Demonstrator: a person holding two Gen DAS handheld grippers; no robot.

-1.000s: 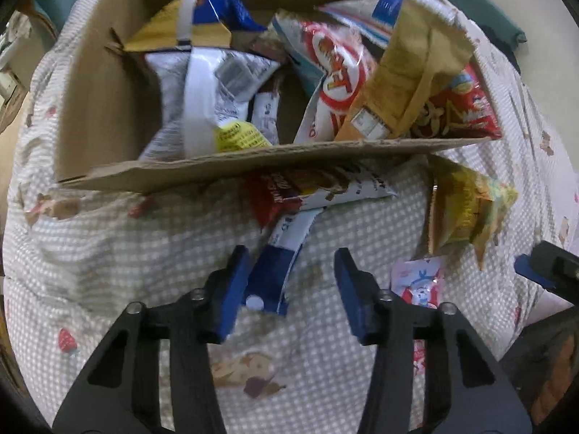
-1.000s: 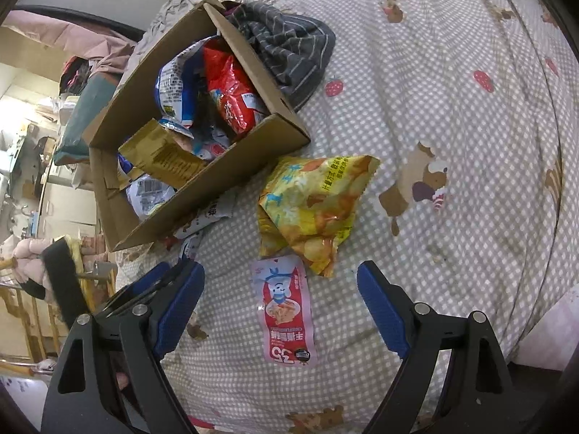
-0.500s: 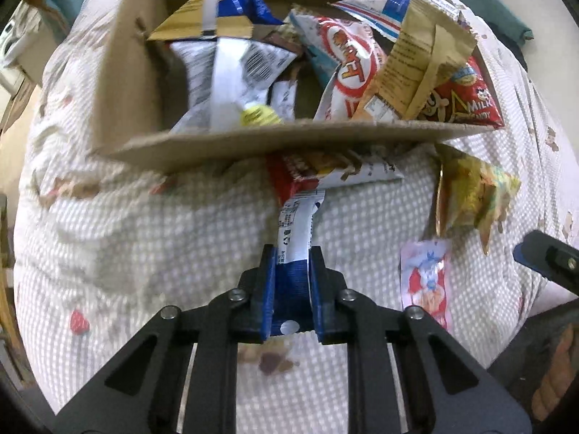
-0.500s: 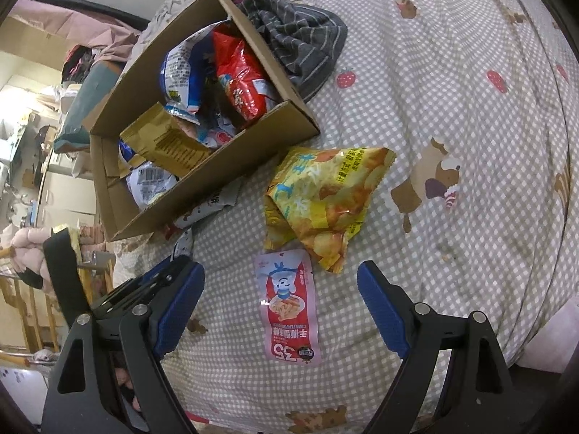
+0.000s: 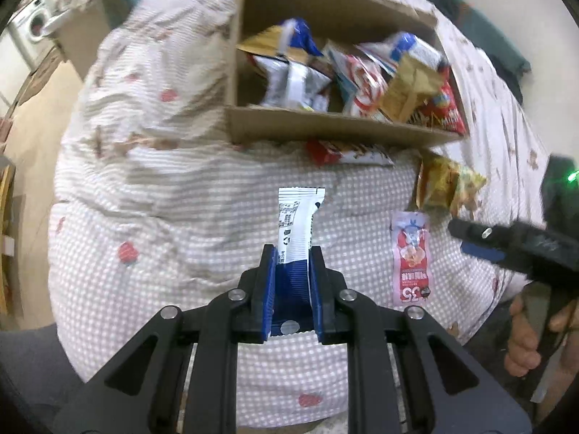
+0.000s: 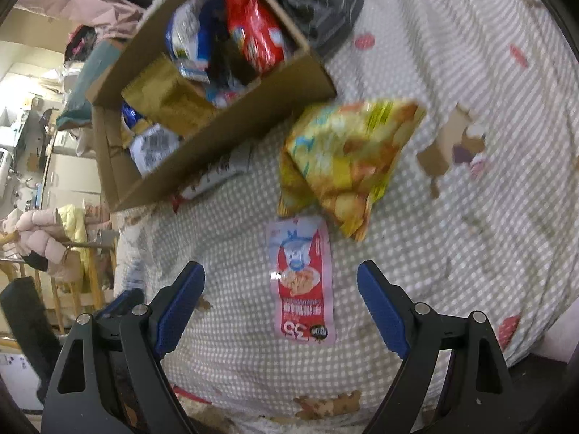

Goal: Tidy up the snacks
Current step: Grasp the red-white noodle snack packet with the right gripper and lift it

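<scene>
1. Now that your left gripper (image 5: 291,282) has closed its fingers on the blue end of the blue-and-white snack bar (image 5: 297,222), the bar is lifted clear of the bed (image 5: 163,217); a second ago it lay flat with its far end tucked under the red-and-white packet (image 5: 347,153) by the cardboard box (image 5: 325,128), and your fingers stood open on either side of it.

2. The bar now sticks out forward from the grip, its white end in the air, short of the box's near wall. I judge this snack is ready to go into the box.

3. Your right gripper (image 6: 280,307) keeps its fingers wide open and empty, hovering over the pink sachet (image 6: 302,282), which lies flat on the bed between them; whether they touch the bedding I cannot tell.

4. The yellow chip bag (image 6: 347,166) rests just beyond the sachet, overlapping its far end, beside the box's near right corner.

5. The box already holds several packets, so you will probably need to drop the bar into a gap at its near left side. Three snacks remain outside on the bed: sachet, chip bag, red-and-white packet.
</scene>
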